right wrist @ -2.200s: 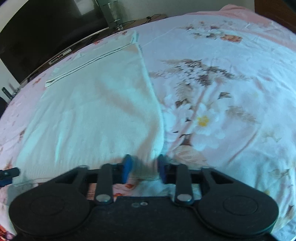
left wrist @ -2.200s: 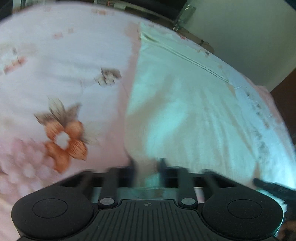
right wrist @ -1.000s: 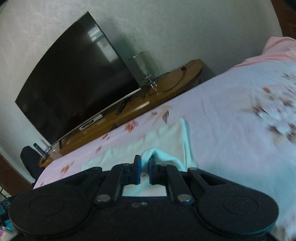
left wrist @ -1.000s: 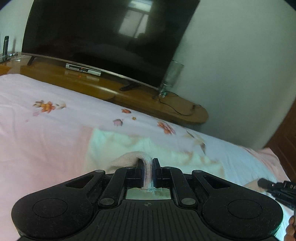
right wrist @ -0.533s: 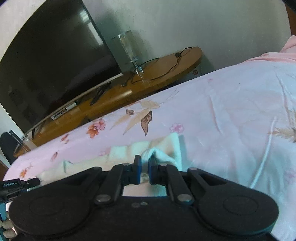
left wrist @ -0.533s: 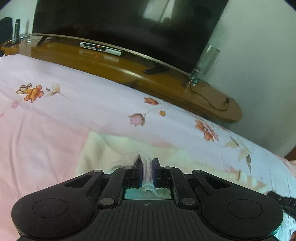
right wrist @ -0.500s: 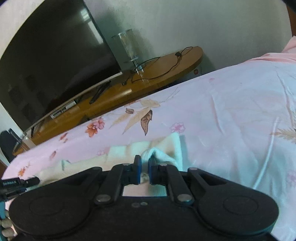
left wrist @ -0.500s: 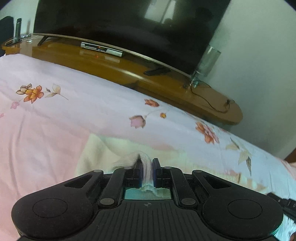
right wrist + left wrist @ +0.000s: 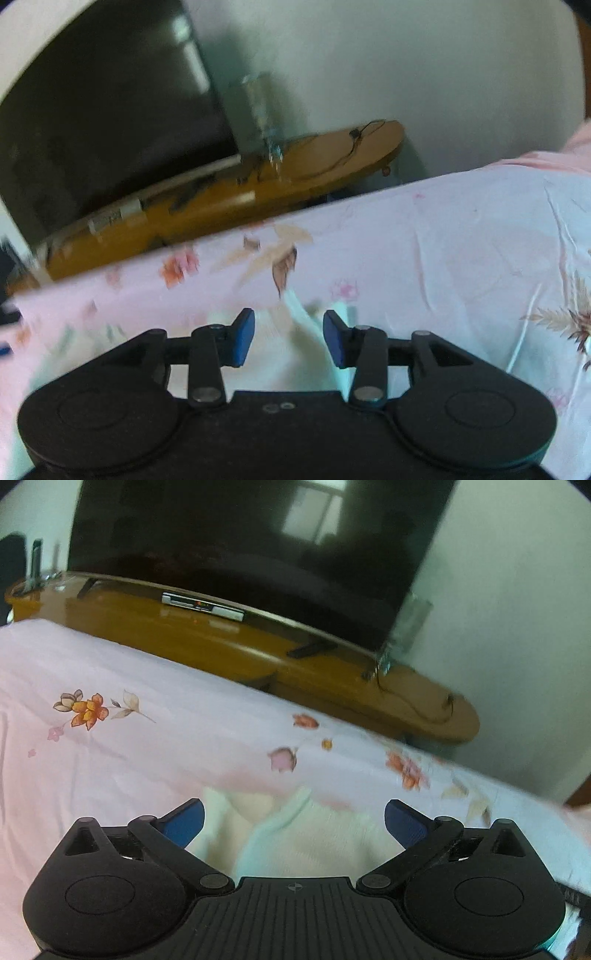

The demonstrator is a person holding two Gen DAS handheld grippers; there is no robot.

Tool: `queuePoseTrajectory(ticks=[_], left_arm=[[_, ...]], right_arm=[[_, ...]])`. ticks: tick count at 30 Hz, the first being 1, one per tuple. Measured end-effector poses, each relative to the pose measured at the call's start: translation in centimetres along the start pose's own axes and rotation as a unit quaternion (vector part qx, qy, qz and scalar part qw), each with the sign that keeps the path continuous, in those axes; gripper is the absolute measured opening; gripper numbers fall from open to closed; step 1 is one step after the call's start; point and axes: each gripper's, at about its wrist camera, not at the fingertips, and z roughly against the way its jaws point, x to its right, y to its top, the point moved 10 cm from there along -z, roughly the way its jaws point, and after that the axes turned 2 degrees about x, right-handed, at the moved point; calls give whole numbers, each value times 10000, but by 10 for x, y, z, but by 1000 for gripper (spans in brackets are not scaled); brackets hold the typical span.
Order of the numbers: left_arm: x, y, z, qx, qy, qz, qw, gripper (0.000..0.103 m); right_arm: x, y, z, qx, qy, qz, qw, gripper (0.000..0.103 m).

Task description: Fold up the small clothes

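In the left wrist view the left gripper is spread wide with nothing between its blue pads, and the pale knit garment lies loose on the floral bedsheet just ahead of it, a folded edge running up its middle. It looks light, soft and limp, so it should drape and slide over itself readily; a corner or a hem at the near edge seems the best hold, pinching both layers together. Beyond the bed stand a wooden TV bench and a dark television, well apart from the cloth, so nothing blocks the work. In the right wrist view, which is blurred, the right gripper is also parted and empty, with the same garment bunched between and below its pads. The sheet stretches away to the right, wrinkled but bare. A glass and a cable sit far off on the bench.
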Motion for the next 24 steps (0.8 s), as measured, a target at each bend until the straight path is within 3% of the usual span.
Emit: queuePoseTrajectory(ticks=[3, 5, 6, 7, 9, 12, 14, 19, 24], left_arm=[[8, -21, -15, -236, 164, -410, 9987, 102], [7, -34, -27, -429, 304, -475, 9975, 100], [2, -43, -35, -575, 450, -502, 9961, 100], [-2, -47, -39, -593, 556, -571, 9951, 100], [-1, -49, -37, -505, 645, -773, 9936, 100], [-1, -45, -25, -557, 563, -498, 9956, 100], [0, -45, -9, -507, 448, -382, 9970, 100], [3, -73, 27, -551, 116, -504, 9971, 100], [0, -104, 41, -575, 354, -1196, 9905, 100]], right_arm=[[-4, -8, -17, -164, -139, 286, 9994, 45], [-8, -13, -24, -265, -126, 419, 9987, 36], [-9, -14, -24, -239, -152, 482, 9984, 23], [-7, -15, -25, -213, -282, 570, 9977, 16], [5, -14, -29, -186, -514, 517, 9972, 14], [10, -11, -26, -228, -424, 303, 9984, 15], [7, -8, -10, -89, -349, 229, 9991, 22], [-15, -30, 32, -114, 169, 244, 9995, 26], [-26, -65, 54, -278, 130, 440, 9986, 25]])
